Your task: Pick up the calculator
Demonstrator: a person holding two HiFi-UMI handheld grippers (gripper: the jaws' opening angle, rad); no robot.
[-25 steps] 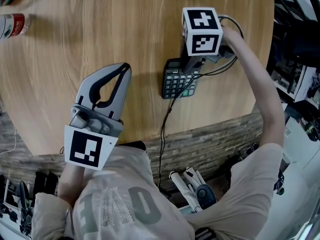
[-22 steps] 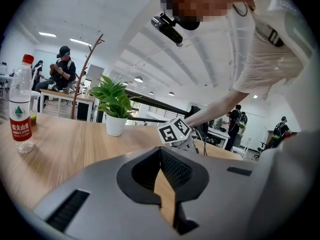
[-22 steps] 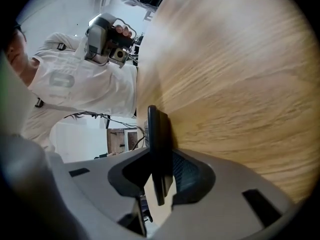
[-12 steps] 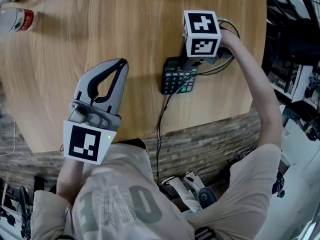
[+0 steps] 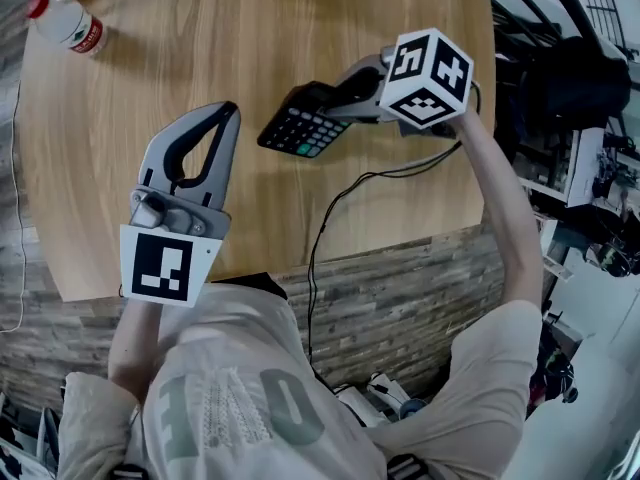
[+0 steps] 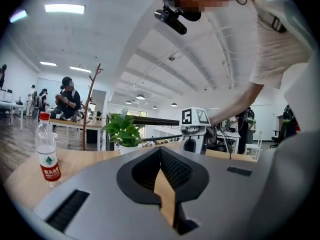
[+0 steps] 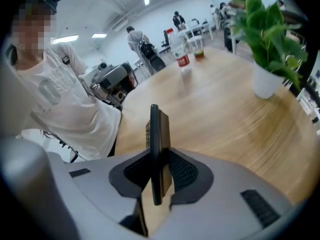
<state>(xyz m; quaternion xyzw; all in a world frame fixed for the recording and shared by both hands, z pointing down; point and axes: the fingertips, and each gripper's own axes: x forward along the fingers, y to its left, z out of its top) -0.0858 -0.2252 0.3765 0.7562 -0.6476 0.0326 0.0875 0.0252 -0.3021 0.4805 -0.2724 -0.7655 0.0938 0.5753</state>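
The black calculator (image 5: 300, 128) hangs tilted above the wooden table (image 5: 120, 168), keys facing up. My right gripper (image 5: 325, 96) is shut on its far edge; its jaws have just been closing with the calculator between them. In the right gripper view the calculator (image 7: 155, 134) stands edge-on, squeezed between the pads of the right gripper (image 7: 159, 160). My left gripper (image 5: 228, 113) hovers over the table's near left part, shut with nothing in it. In its own view the left gripper (image 6: 160, 151) has its tips meeting over bare wood.
A water bottle (image 5: 72, 25) with a red label lies at the table's far left corner, also seen as the bottle (image 6: 47, 154). A potted plant (image 7: 267, 44) stands on the table. A black cable (image 5: 330, 218) trails from the right gripper over the table's near edge.
The right gripper has lifted the calculator off the table and swung it up and left, tilting it. The left gripper has risen slightly.
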